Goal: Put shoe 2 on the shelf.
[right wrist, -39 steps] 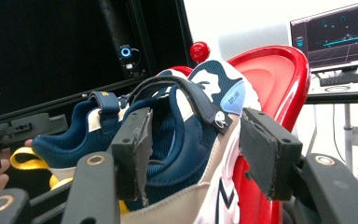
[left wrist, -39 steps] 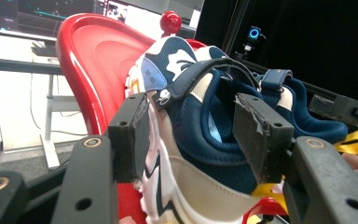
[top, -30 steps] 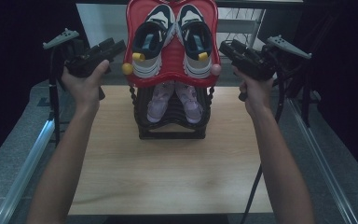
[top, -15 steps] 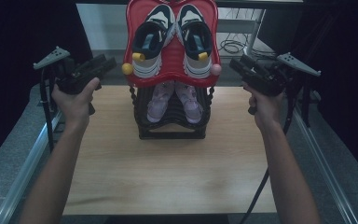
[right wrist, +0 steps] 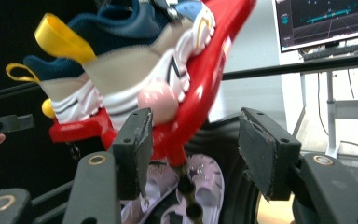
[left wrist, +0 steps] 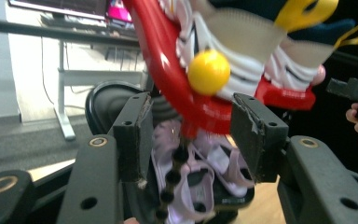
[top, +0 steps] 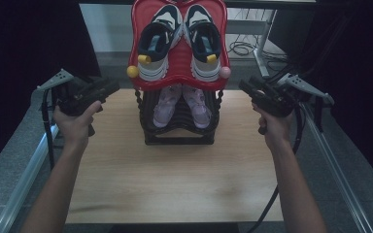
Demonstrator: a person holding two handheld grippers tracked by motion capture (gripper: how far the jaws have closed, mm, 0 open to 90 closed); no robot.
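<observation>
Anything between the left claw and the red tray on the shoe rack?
Nothing visible. The left claw is open, aimed at the red tray's edge by the yellow ball, with open air between.

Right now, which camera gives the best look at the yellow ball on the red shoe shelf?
The left gripper view: the yellow ball sits large between its claw's jaws. The high view shows it small; the right gripper view catches just an edge.

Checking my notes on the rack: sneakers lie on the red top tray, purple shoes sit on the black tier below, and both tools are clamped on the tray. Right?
Not quite: both tools, left tool and right tool, are open and clear of the red top tray, as the high view shows. The rest holds.
</observation>
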